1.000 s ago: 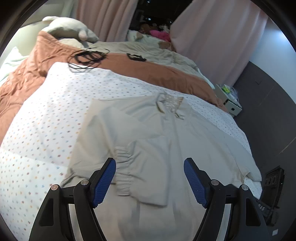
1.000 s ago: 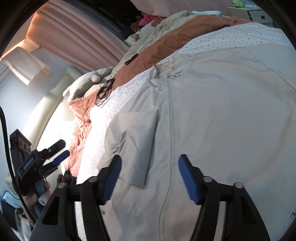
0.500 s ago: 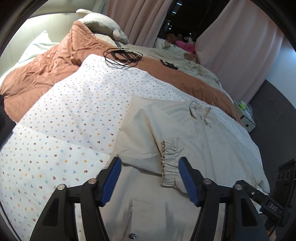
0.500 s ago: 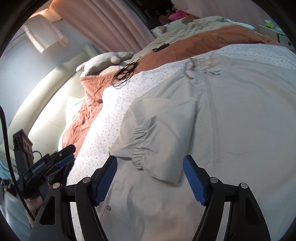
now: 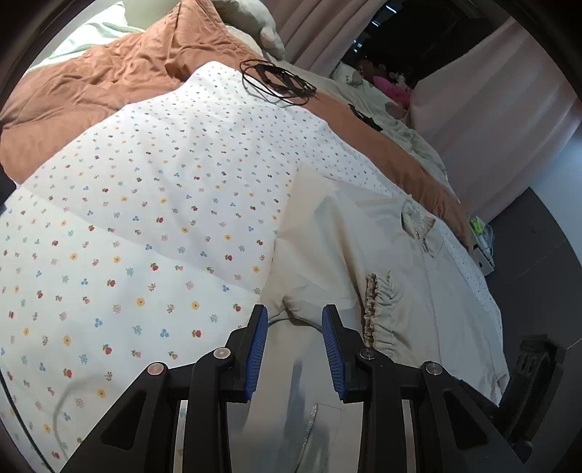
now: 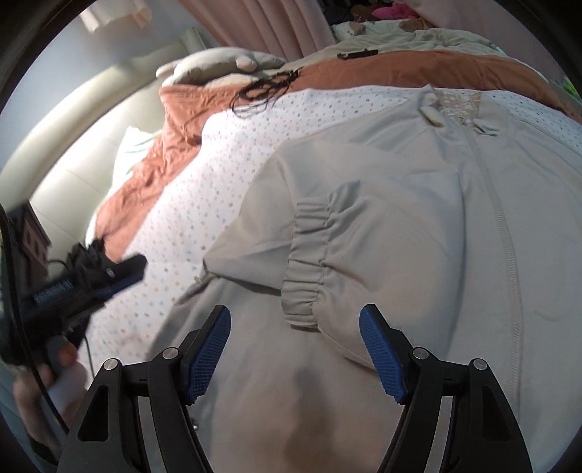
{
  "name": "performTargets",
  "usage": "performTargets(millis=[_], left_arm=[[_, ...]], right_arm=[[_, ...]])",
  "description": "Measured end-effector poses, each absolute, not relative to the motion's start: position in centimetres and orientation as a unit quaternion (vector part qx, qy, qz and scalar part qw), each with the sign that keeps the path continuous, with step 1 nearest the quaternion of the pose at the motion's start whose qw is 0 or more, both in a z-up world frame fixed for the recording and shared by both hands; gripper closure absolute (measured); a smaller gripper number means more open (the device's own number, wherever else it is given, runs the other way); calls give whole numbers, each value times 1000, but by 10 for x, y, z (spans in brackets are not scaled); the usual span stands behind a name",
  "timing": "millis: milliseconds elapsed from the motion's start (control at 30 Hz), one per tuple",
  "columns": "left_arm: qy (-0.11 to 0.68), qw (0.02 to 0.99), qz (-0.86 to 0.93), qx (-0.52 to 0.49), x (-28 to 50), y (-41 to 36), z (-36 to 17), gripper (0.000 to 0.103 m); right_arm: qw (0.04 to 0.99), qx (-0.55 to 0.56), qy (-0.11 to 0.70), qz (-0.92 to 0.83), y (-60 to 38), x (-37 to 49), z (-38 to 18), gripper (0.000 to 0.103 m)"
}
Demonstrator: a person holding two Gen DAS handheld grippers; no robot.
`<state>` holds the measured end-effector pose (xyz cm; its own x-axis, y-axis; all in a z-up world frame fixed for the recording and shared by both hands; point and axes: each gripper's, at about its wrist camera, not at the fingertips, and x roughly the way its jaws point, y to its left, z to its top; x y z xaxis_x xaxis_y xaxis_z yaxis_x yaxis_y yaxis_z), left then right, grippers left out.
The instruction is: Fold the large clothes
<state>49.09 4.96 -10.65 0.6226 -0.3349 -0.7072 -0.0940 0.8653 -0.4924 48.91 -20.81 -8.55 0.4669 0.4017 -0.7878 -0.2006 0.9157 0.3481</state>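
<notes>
A pale beige zip jacket (image 5: 363, 254) lies flat on the flower-dotted sheet (image 5: 163, 218), collar (image 5: 418, 222) toward the far side. One sleeve is folded across the chest, its gathered cuff (image 5: 378, 313) near the zip. My left gripper (image 5: 294, 313) hovers low over the jacket's left side edge below that sleeve. Its jaws are closing with the cloth edge between them, and the pads stand apart from it. My right gripper (image 6: 294, 316) stays wide open just above the jacket body, below the cuff (image 6: 305, 262). The left gripper (image 6: 83, 283) shows blurred at the left of the right wrist view.
A rust-coloured quilt (image 5: 109, 91) is bunched along the far side of the bed, with a coil of black cable (image 5: 280, 82) and a small black item (image 5: 367, 118) on it. A plush toy (image 5: 251, 18) and pink curtains (image 5: 491, 91) lie beyond. A white box (image 5: 480, 247) stands beside the bed.
Both grippers moved leftward along the jacket and sank closer to it. The left jaws narrowed from wide to a small gap. The right jaws kept their width.
</notes>
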Motion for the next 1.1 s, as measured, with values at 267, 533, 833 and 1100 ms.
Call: performTargets(millis=[267, 533, 833, 1100], left_arm=[[423, 860, -66, -279, 490, 76, -107, 70], [438, 856, -59, -268, 495, 73, -116, 70], [467, 854, -43, -226, 504, 51, -130, 70], [479, 856, -31, -193, 507, 39, -139, 70]], right_arm=[[853, 46, 500, 139, -183, 501, -125, 26], [858, -4, 498, 127, -177, 502, -121, 67], [891, 64, 431, 132, -245, 480, -55, 69], [901, 167, 391, 86, -341, 475, -25, 69]])
